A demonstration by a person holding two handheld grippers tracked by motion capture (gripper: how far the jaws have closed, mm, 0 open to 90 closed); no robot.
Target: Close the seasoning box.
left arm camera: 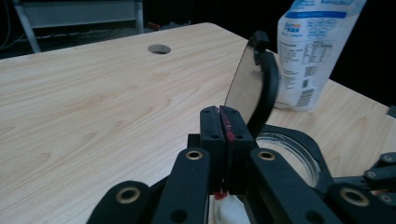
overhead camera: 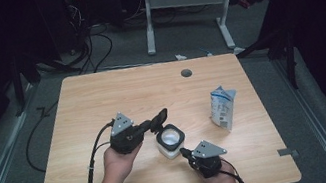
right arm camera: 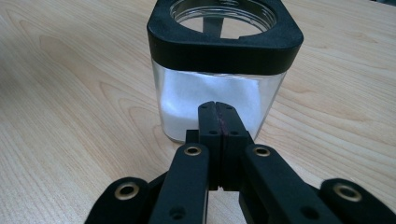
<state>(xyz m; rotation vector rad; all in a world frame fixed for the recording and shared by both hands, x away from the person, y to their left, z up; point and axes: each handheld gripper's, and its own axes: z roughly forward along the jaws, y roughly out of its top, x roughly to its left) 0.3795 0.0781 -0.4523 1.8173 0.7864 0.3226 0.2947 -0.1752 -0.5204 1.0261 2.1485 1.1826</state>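
Note:
A square clear jar (overhead camera: pixel 170 142) with a black rim holds white powder and stands mid-table. Its round hinged lid (overhead camera: pixel 160 119) is swung up and open. My left gripper (overhead camera: pixel 150 124) is shut with nothing visible between its jaws. In the left gripper view its tips (left arm camera: pixel 219 113) sit just in front of the upright lid (left arm camera: pixel 254 86), above the jar's open mouth (left arm camera: pixel 285 149). My right gripper (overhead camera: pixel 185 152) is shut too. In the right gripper view its tips (right arm camera: pixel 217 109) point at the jar's glass wall (right arm camera: pixel 187 100), close to it; whether they touch it I cannot tell.
A white and blue bag (overhead camera: pixel 223 106) stands to the right of the jar, also seen as the bag (left arm camera: pixel 310 51) past the lid. The wooden table (overhead camera: pixel 101 97) has a cable hole (overhead camera: pixel 186 73) near its far edge. Cables trail from both grippers toward the near edge.

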